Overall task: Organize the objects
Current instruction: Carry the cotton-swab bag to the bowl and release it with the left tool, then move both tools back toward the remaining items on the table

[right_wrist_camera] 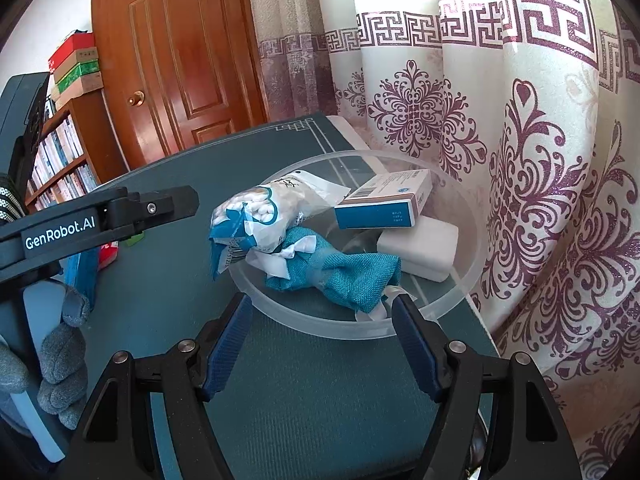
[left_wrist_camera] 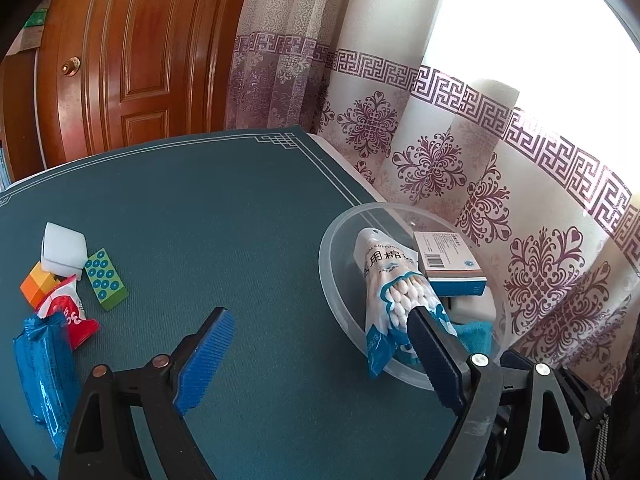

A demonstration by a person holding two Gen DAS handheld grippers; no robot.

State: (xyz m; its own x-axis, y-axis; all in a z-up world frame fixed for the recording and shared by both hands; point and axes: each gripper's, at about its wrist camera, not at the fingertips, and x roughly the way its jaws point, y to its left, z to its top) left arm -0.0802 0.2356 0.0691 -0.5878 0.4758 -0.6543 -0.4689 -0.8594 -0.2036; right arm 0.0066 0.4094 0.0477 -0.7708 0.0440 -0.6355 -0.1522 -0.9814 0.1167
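The clear bowl point(right_wrist_camera: 460, 292) sits at the worktop's point(left_wrist_camera: 224, 216) right edge beside the curtain point(left_wrist_camera: 480, 168), holding a cotton swab pack point(left_wrist_camera: 390, 292), a blue-and-white box point(right_wrist_camera: 384, 204), a white block point(right_wrist_camera: 424, 252) and a teal cloth bundle point(right_wrist_camera: 344, 276). The left gripper point(left_wrist_camera: 320, 354) has its fingers spread, nothing pinched. The right gripper point(right_wrist_camera: 322, 344) has its fingers spread too, at the bowl's near rim.

Far left lie a green block point(left_wrist_camera: 106, 280), a red packet point(left_wrist_camera: 74, 314) and a blue packet point(left_wrist_camera: 44, 372).

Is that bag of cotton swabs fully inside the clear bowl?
Not fully. The bag of cotton swabs lies in the clear bowl, but its blue bottom end hangs out over the near rim onto the table side.
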